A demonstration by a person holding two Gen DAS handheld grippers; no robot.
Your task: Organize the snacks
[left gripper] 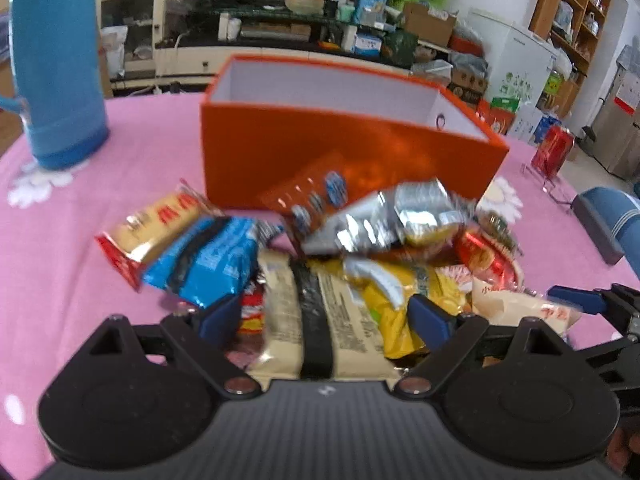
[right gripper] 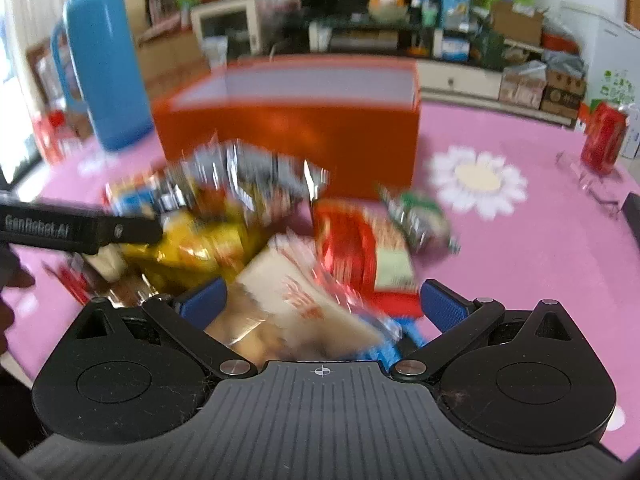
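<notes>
Step in hand: picking from the pile, as I judge it; both claws are low over the heap of snacks and the orange box [left gripper: 320,148] looks empty as far as its inside shows.

Left gripper [left gripper: 326,320]: its fingers are spread wide, one on each side of the beige packet with a black band [left gripper: 316,312]. The packet lies between them, and I see a gap on both sides, so nothing is gripped yet.

Right gripper [right gripper: 324,304]: also wide open, over the pale packet with red print [right gripper: 292,300]. The picture is blurred here, so I cannot tell if a finger touches it.

Snack pile: directly ahead of both claws on the pink tablecloth [left gripper: 80,240]. A blue packet [left gripper: 212,260] lies ahead-left of the left claw, a yellow bag [left gripper: 384,300] is just by its right finger, and a silver bag [left gripper: 384,220] is farther ahead on top.

Box: beyond the pile, ahead of both claws, with its opening upward.

Blue thermos [left gripper: 56,64]: far ahead-left, well apart from the pile.

Next move calls for: closing the left fingers on the beige packet only, then lifting it over the near wall of the box. The yellow bag is so close that it may be caught together.
</notes>
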